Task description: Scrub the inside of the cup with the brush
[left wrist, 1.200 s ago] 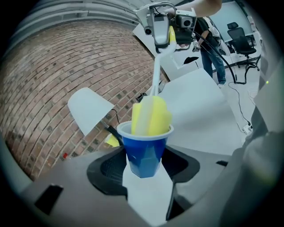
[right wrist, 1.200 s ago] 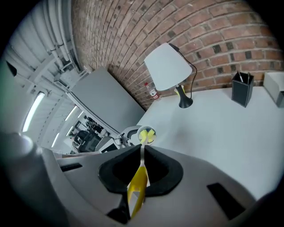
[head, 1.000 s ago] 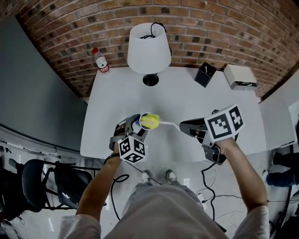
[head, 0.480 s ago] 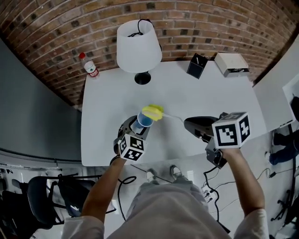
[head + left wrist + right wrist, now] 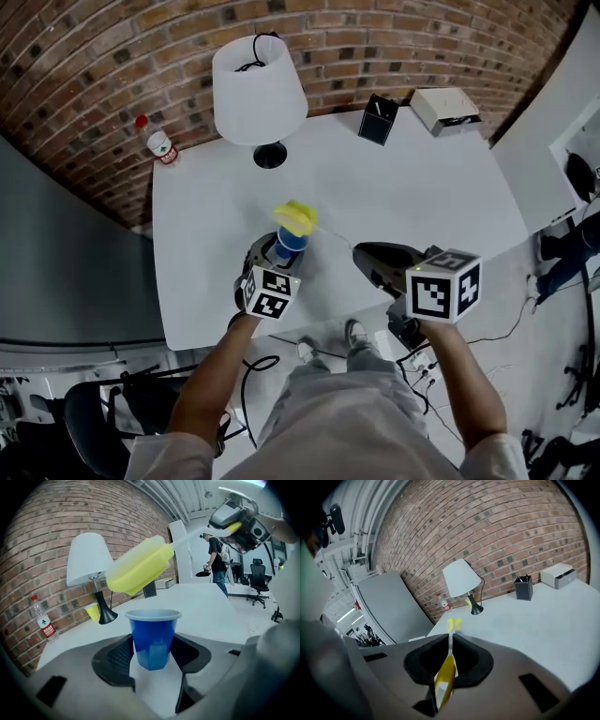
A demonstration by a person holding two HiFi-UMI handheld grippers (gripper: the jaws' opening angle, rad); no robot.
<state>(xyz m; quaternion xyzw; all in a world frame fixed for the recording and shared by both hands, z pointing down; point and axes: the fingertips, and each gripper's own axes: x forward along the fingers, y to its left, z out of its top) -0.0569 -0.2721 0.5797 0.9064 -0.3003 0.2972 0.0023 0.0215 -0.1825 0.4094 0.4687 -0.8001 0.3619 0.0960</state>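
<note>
My left gripper (image 5: 277, 255) is shut on a blue paper cup (image 5: 290, 245), held upright near the white table's (image 5: 422, 187) front edge. In the left gripper view the cup (image 5: 153, 639) sits between the two black pads with its open mouth up. The brush's yellow sponge head (image 5: 138, 568) hangs just above and behind the rim, outside the cup. In the head view the sponge head (image 5: 296, 217) shows past the cup, and a thin white stem runs right to my right gripper (image 5: 367, 255). The right gripper (image 5: 450, 644) is shut on the brush's yellow handle (image 5: 446, 675).
A white table lamp (image 5: 258, 80) stands at the table's back, with a small yellow cup (image 5: 93, 612) by its base. A water bottle (image 5: 157, 142) is at the back left corner; a black pen holder (image 5: 378, 120) and a white box (image 5: 445, 108) at the back right. A person (image 5: 216, 559) stands far off.
The sponge head was inside the tilted cup; it has come out and now sits above the rim. The cup has turned upright. Both grippers keep their grips.
</note>
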